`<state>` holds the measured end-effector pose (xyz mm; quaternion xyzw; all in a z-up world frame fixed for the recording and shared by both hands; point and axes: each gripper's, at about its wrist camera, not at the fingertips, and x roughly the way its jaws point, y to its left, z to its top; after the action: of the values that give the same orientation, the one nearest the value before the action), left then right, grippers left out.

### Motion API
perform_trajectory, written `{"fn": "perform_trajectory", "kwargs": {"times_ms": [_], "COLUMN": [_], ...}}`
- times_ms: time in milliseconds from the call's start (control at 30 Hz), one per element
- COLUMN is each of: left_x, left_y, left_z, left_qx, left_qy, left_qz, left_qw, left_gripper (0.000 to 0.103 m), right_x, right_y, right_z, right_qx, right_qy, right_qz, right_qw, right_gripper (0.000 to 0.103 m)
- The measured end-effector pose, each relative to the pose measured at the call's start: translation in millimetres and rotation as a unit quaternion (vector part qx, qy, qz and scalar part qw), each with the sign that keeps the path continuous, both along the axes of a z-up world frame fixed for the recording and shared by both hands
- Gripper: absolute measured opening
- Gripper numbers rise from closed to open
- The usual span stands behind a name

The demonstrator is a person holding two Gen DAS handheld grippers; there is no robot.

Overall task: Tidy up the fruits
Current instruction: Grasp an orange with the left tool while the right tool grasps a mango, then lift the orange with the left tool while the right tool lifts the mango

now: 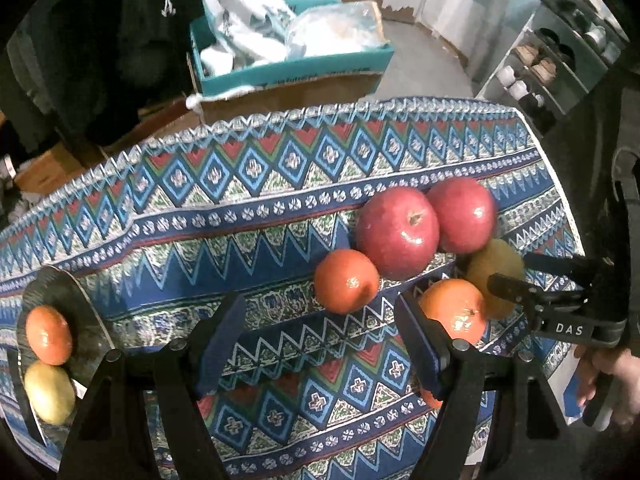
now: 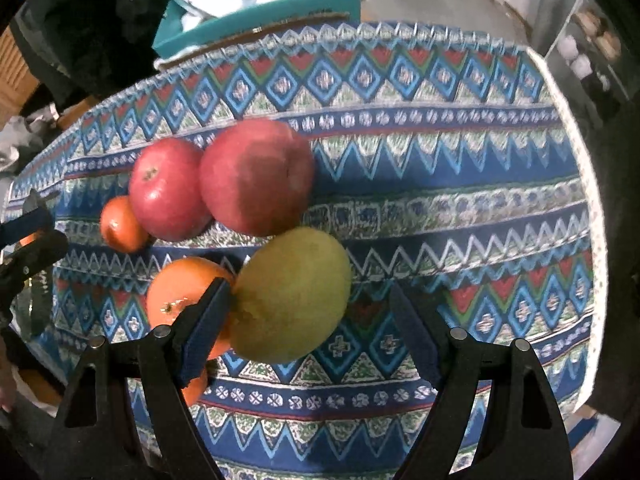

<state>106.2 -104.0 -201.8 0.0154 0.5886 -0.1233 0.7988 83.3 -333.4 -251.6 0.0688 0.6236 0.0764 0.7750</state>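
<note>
Right gripper (image 2: 312,332) open, mango (image 2: 292,296), oranges (image 2: 188,300)

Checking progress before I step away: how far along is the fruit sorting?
Done: an orange and a yellow-green fruit lie on the dark plate. In hand: nothing held; the right tool, jaws open, straddles the green mango; the left tool is open. Left: two red apples and two oranges.

Red apples (image 1: 396,232), blue zigzag-patterned cloth (image 1: 280,184)
</note>
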Motion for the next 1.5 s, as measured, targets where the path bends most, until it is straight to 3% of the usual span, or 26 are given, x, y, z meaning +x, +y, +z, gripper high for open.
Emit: {"fn": "perform_trajectory", "kwargs": {"times_ms": [200,300,367,633,1000,1067,1133,1167,1267,1500], "left_x": [8.5,8.9,10.1,17.2,20.9,19.6,17.4,15.9,9.3,-3.7], "left_y": [-7.5,-11.5,-14.6,-15.3,-28.1,-28.8,-29.3,-30.1,-35.5,-36.7], "left_z": [-15.4,-22.7,-29.3,-50.8,-67.9,-68.1,-65.6,-64.0,-59.0,-40.8], "left_qx": [-0.009,-0.002,0.004,0.007,0.014,0.018,0.012,0.008,0.038,0.033], "left_qy": [0.019,0.022,0.024,0.036,0.046,0.041,0.033,0.030,0.007,-0.012], "left_qz": [-0.003,-0.011,-0.016,-0.017,-0.037,-0.040,-0.048,-0.051,-0.066,-0.082], "left_qw": [0.9998,0.9997,0.9996,0.9992,0.9982,0.9982,0.9982,0.9982,0.9970,0.9960], "left_gripper": [0.078,0.078,0.078,0.078,0.078,0.073,0.053,0.049,0.049,0.048], "right_x": [4.9,6.8,6.6,3.0,8.8,11.8,16.3,18.7,16.9,3.7], "right_y": [-0.3,-3.2,-0.5,-4.8,-14.4,-11.6,-7.9,-7.9,-9.4,-12.8], "right_z": [-12.0,-16.1,-13.6,-7.1,-11.1,-13.2,-15.1,-15.2,-14.0,7.5], "right_qx": [0.020,0.037,0.024,-0.076,-0.058,-0.055,-0.052,-0.053,-0.054,-0.054], "right_qy": [0.011,0.020,0.015,-0.004,-0.003,-0.002,-0.004,-0.004,-0.010,-0.036], "right_qz": [-0.008,-0.007,0.003,0.043,0.032,0.029,0.026,0.027,0.029,0.028], "right_qw": [1.000,0.999,1.000,0.996,0.998,0.998,0.998,0.998,0.998,0.998], "right_gripper": [0.081,0.072,0.064,0.064,0.065,0.065,0.065,0.064,0.064,0.064]}}
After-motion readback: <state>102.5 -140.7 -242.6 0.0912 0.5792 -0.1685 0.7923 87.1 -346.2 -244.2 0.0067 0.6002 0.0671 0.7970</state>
